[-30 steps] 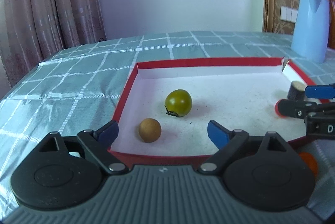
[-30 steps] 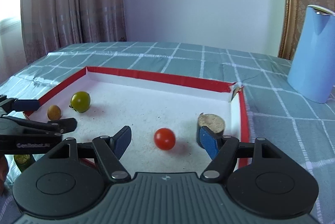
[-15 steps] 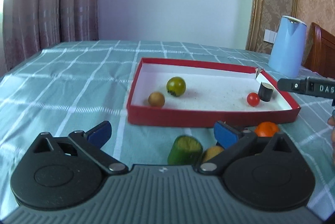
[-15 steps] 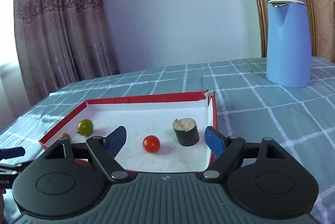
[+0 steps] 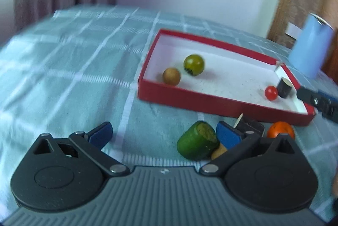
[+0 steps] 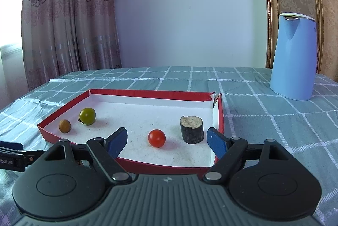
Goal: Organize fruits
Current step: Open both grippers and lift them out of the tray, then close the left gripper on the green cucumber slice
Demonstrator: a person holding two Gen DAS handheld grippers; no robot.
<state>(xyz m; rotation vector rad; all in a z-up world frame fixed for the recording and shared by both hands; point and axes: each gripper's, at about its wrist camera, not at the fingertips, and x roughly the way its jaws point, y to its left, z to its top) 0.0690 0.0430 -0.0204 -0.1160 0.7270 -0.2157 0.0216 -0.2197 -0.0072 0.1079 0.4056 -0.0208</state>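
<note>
Four items sat inside the shallow red cardboard tray (image 6: 219,112) with its white speckled floor: a green tomato (image 6: 87,116), a small tan round fruit (image 6: 64,125), a red cherry tomato (image 6: 156,138) and a dark bark-covered stub (image 6: 191,129). Outside the tray's near wall I saw a green cylinder (image 5: 197,143), an orange fruit (image 5: 280,129) and a dark block, all partly hidden and blurred. My left gripper (image 5: 163,134) and right gripper (image 6: 168,140) were both spread wide, holding nothing. Lettering on the left gripper was cut off, unreadable.
</note>
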